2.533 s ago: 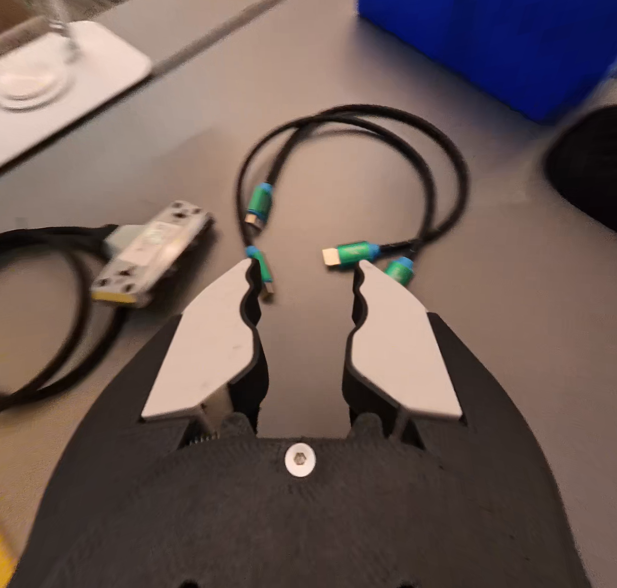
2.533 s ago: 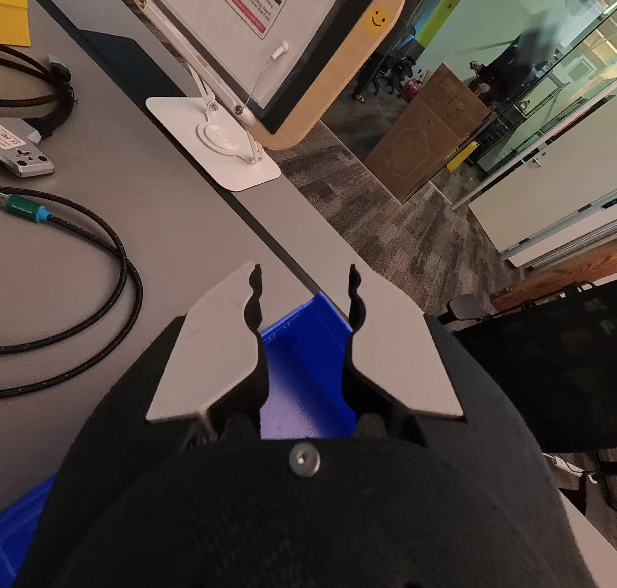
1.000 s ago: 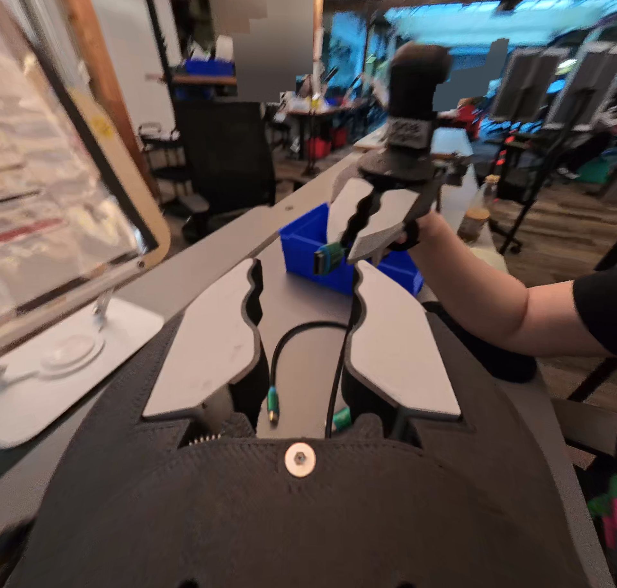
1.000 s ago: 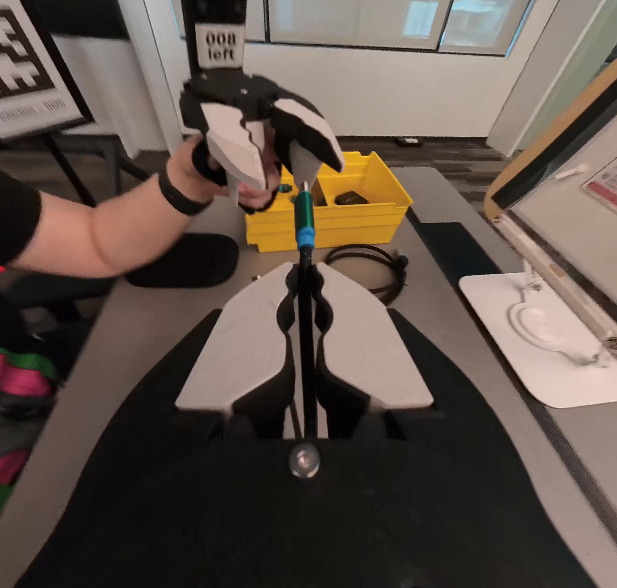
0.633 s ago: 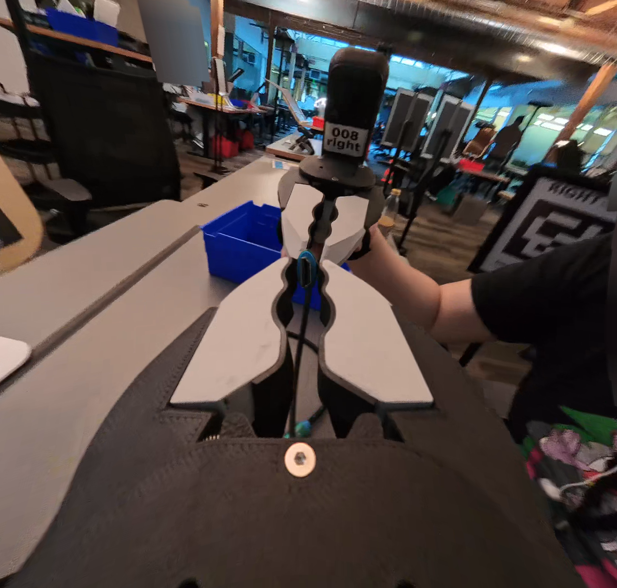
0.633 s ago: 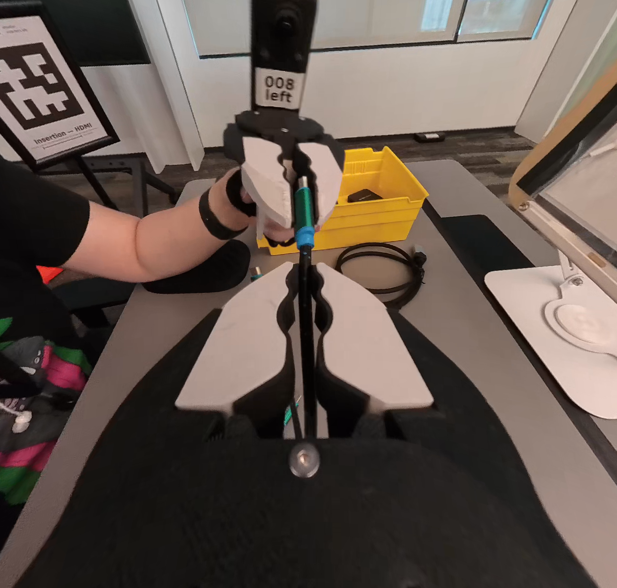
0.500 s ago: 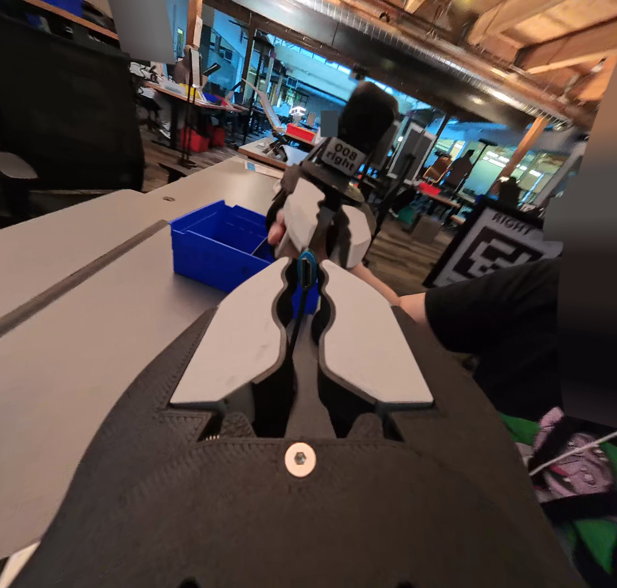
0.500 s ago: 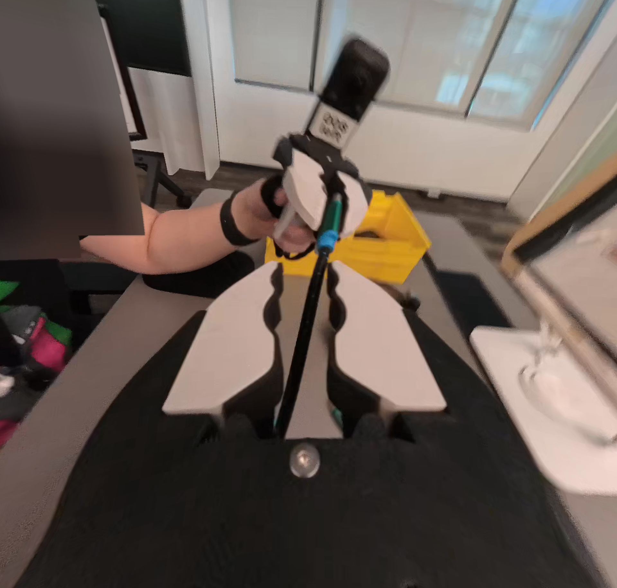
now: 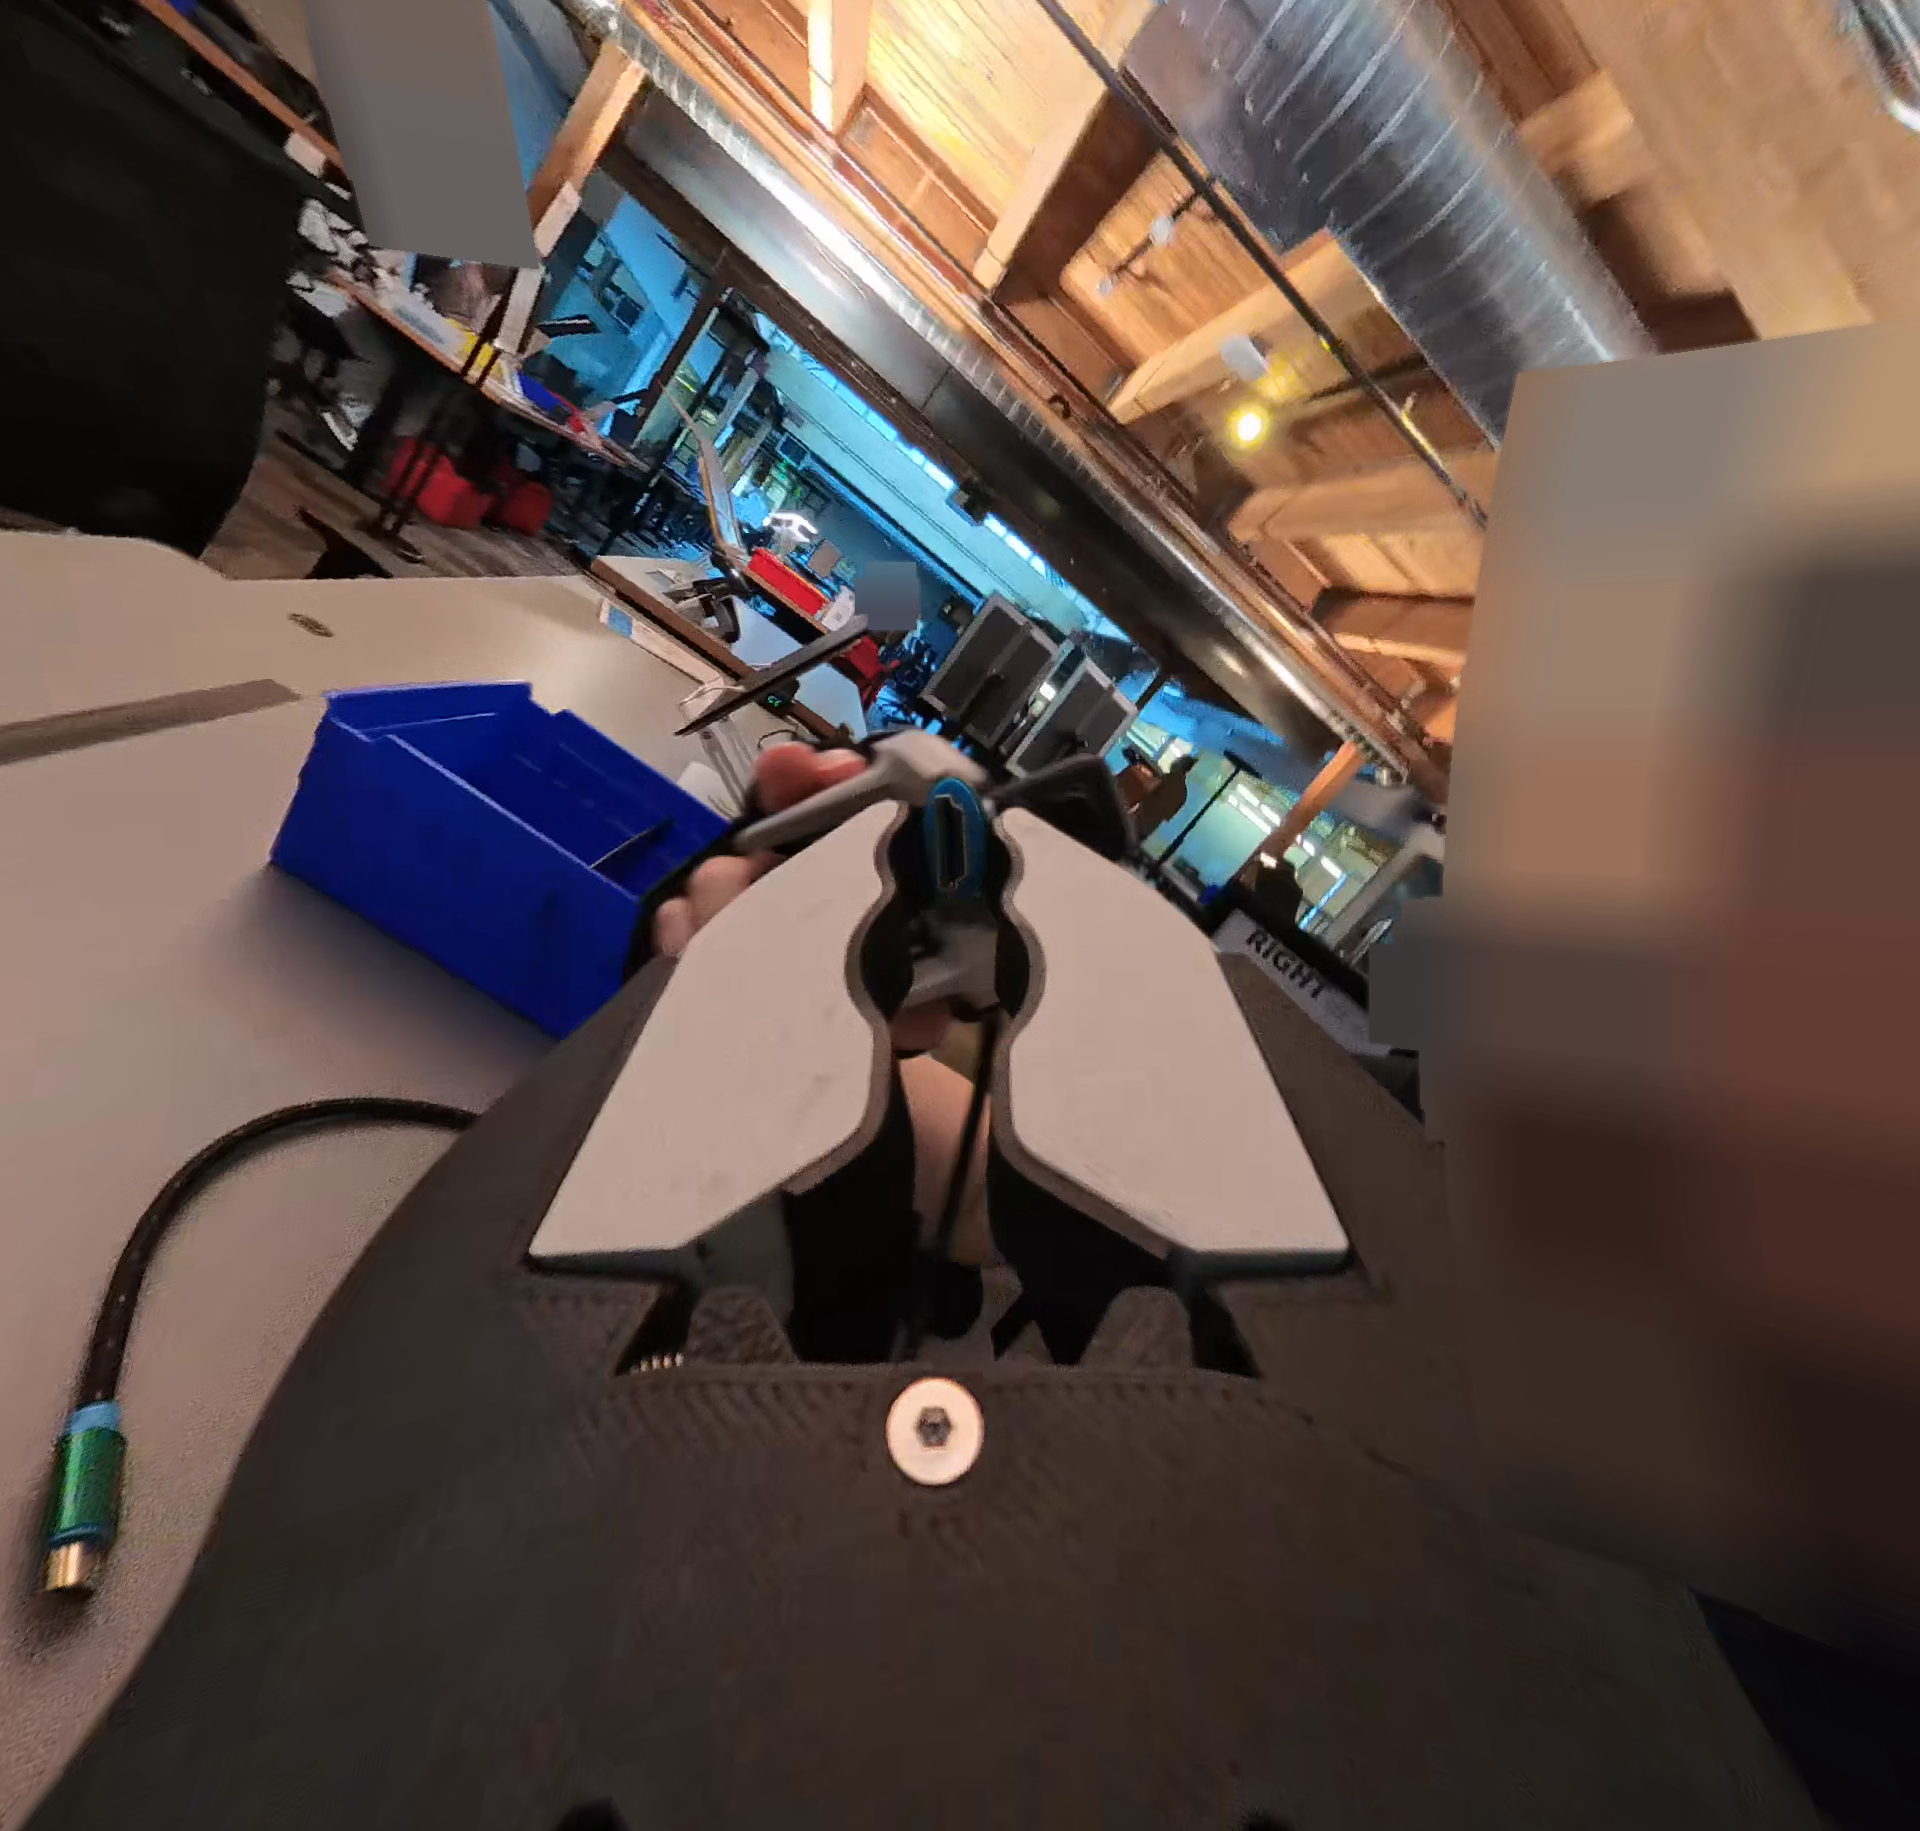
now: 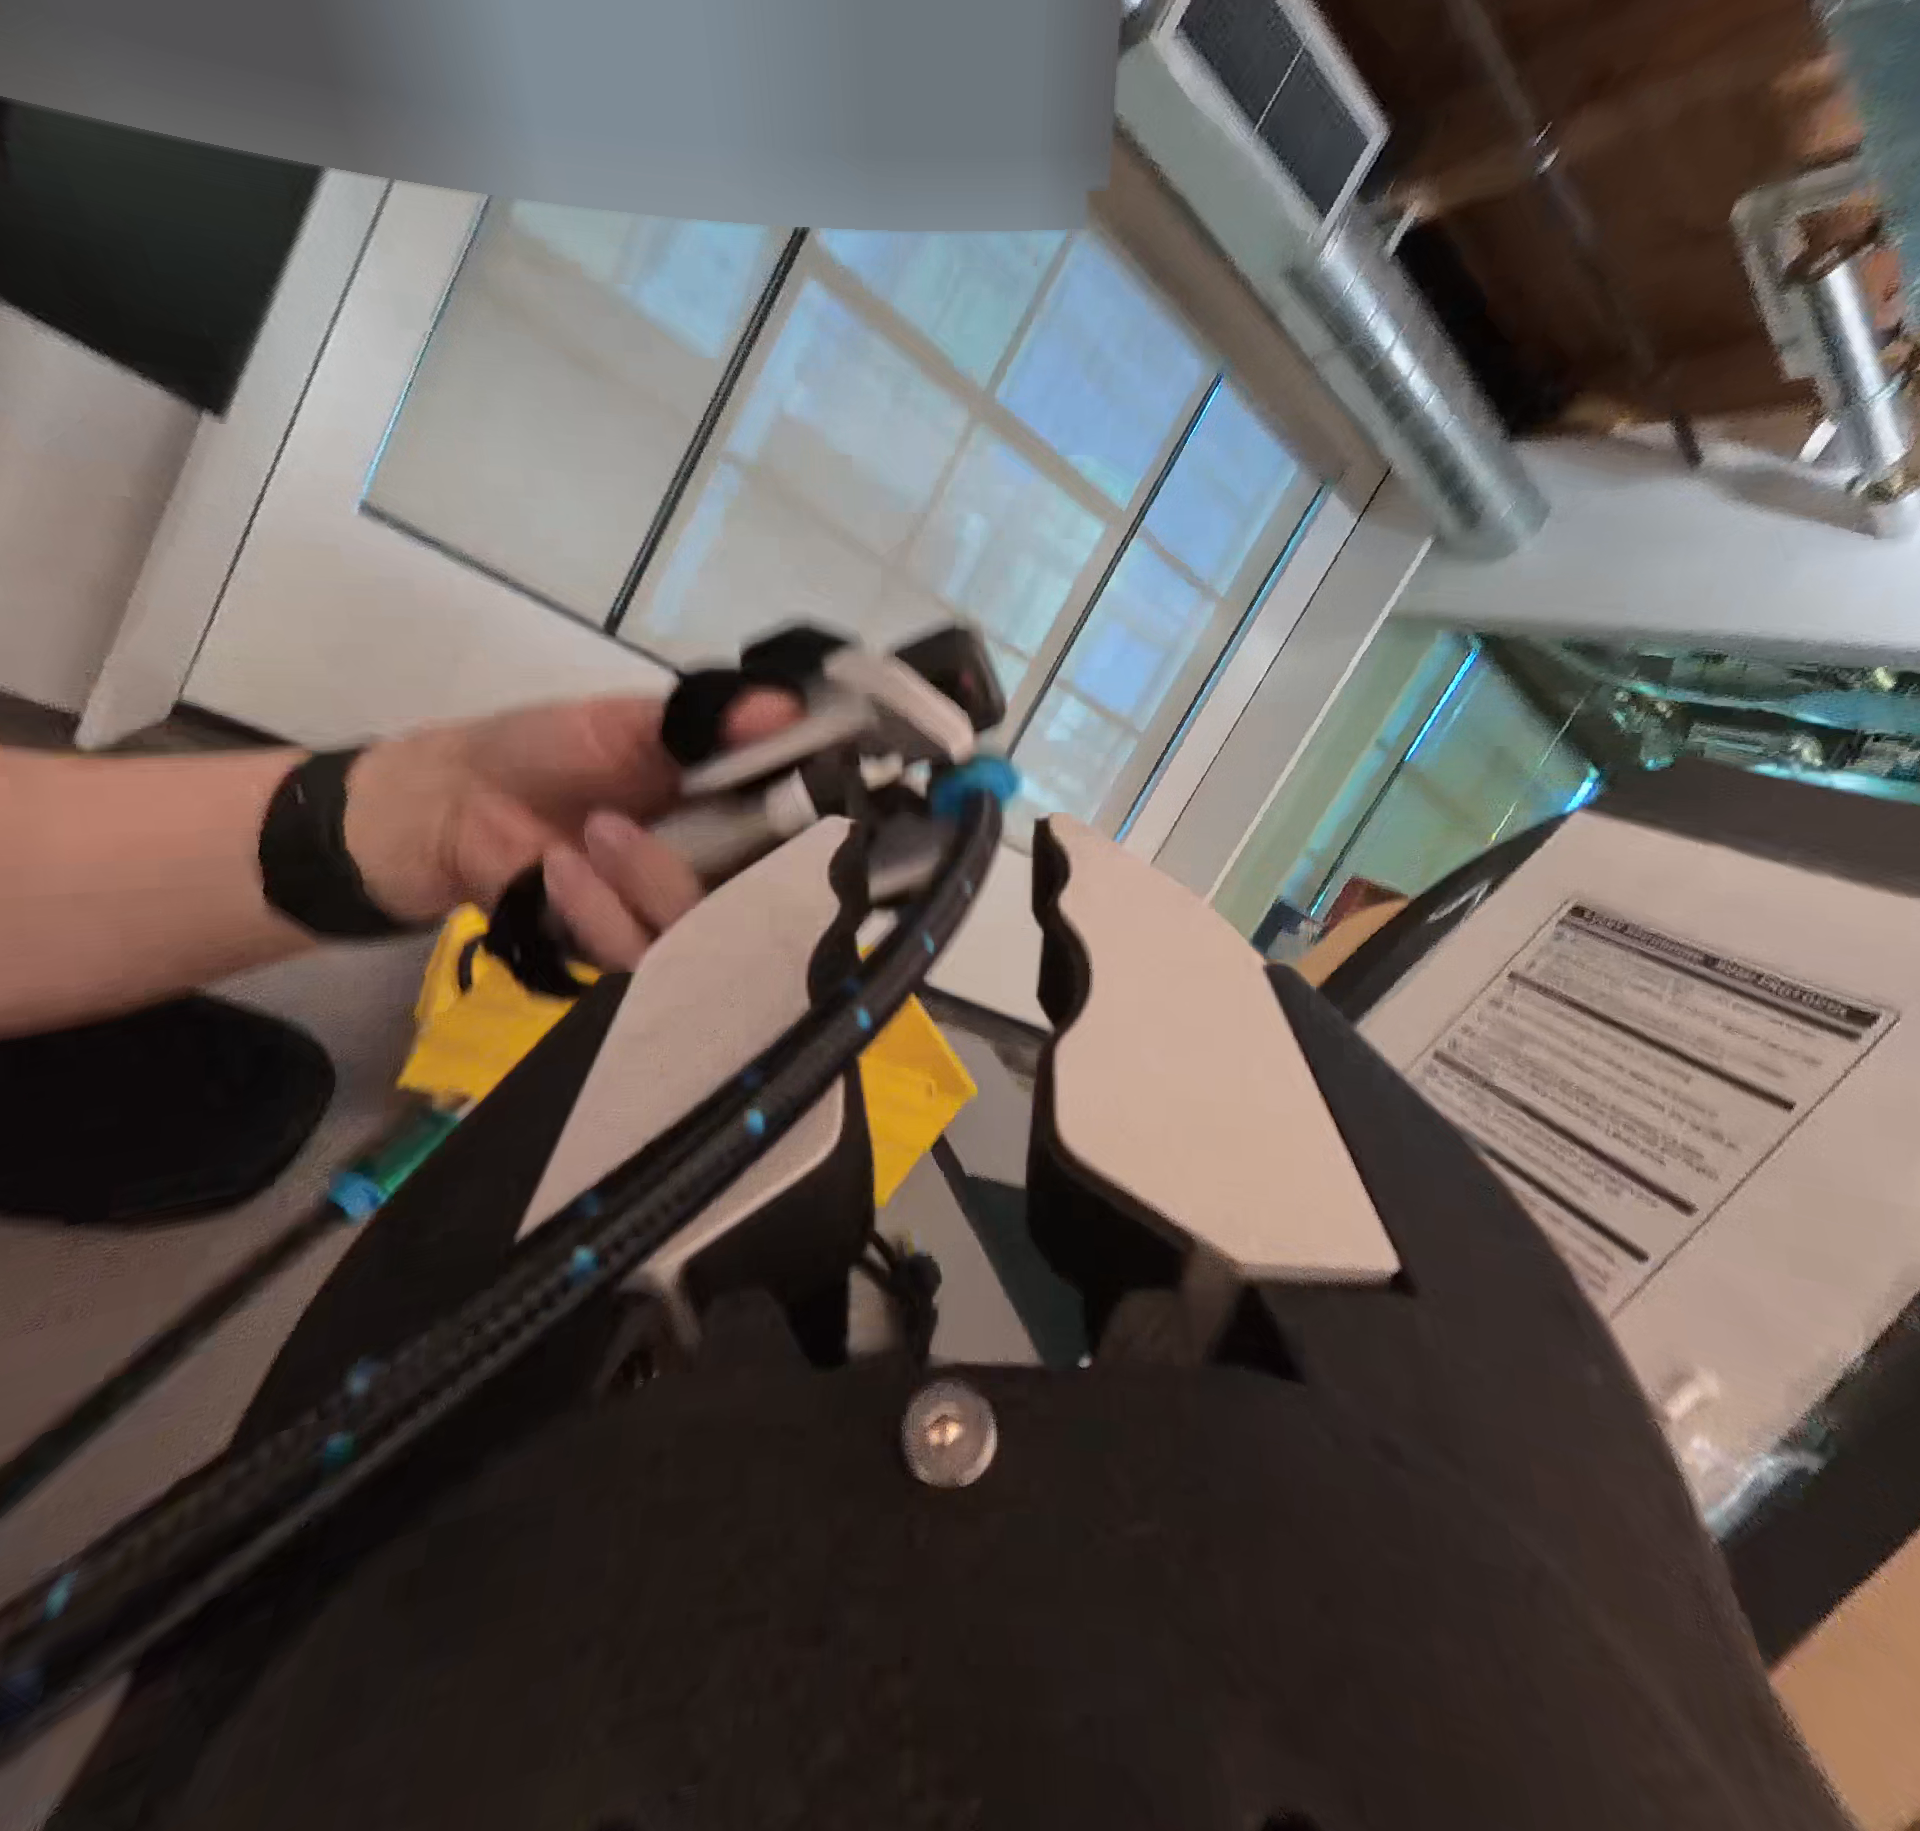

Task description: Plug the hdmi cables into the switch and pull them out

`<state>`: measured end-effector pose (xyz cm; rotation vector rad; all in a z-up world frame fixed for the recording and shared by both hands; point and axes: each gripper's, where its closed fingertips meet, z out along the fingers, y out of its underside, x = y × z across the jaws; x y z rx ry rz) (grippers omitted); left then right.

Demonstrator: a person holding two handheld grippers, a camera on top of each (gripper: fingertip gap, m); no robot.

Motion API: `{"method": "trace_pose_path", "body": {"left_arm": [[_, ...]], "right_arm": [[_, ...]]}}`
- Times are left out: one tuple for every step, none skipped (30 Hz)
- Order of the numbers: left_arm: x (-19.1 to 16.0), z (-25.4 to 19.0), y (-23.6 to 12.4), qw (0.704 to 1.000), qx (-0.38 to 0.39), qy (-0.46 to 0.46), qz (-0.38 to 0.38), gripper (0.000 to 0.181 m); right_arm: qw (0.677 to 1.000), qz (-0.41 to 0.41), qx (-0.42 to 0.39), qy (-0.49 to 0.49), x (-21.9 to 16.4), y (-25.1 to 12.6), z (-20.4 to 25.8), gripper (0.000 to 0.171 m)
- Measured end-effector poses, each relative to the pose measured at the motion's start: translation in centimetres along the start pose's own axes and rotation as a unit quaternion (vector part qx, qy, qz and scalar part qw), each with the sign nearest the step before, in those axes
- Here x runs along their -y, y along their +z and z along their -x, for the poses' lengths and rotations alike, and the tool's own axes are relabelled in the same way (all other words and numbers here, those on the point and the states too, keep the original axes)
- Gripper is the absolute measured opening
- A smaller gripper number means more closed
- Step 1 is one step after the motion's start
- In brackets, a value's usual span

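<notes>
The left hand-held gripper (image 9: 945, 851) is closed to a narrow gap around an HDMI plug (image 9: 948, 843), a black connector ringed in blue whose open face looks back at the left wrist camera from between the fingertips; its thin black cable drops down behind the fingers (image 9: 758, 1043). Just past the tips in that view sits the right hand-held gripper (image 9: 904, 758), blurred, with the person's hand (image 9: 727, 877) wrapped round its grip. In the right wrist view the right hand-held gripper (image 10: 940, 831) stands with its fingers clearly apart and grips nothing: a braided black cable (image 10: 727, 1127) with blue flecks runs up across its left finger (image 10: 717, 1043) to a blue collar (image 10: 971, 779) at the tips, touching that finger but not pinched. There the cable meets the left hand-held gripper (image 10: 894, 732), held in a hand (image 10: 540, 825) with a dark wristband. A second cable (image 9: 208, 1179) lies loose on the grey bench (image 9: 156, 950), ending in a green plug (image 9: 78, 1490) with a metal tip, well apart from either hand-held gripper. A blue bin (image 9: 468, 836) stands on the bench to the left, a yellow bin (image 10: 468, 1023) behind the right fingers. No switch is distinguishable in either view.
</notes>
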<state>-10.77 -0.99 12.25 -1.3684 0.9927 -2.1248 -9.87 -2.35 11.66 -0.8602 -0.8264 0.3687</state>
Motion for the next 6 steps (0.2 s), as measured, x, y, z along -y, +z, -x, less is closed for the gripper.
{"method": "trace_pose_path", "body": {"left_arm": [[0.0,0.6,0.0,1.0,0.002,-0.015,-0.007,0.01],[-0.2,1.1,0.1,1.0,0.002,-0.03,-0.008,0.01],[-0.5,1.5,0.3,0.999,0.0,-0.045,-0.003,0.01],[-0.8,1.8,0.4,0.998,0.001,-0.057,0.002,0.01],[-1.0,2.1,0.5,0.998,0.002,-0.065,0.006,0.01],[-1.1,2.4,0.5,0.998,0.006,-0.068,0.009,0.01]], "right_arm": [[1.0,0.003,-0.004,-0.001,0.4,0.1,-0.1,0.028],[0.999,0.033,-0.003,-0.018,-0.1,0.1,-0.2,0.024],[0.997,0.066,-0.005,-0.046,-0.8,0.0,-0.4,0.02],[0.994,0.08,-0.009,-0.074,-1.1,-0.3,-0.7,0.016],[0.992,0.088,-0.008,-0.094,-1.3,-0.4,-0.7,0.013],[0.989,0.102,-0.005,-0.104,-1.6,-0.6,-0.8,0.011]]}}
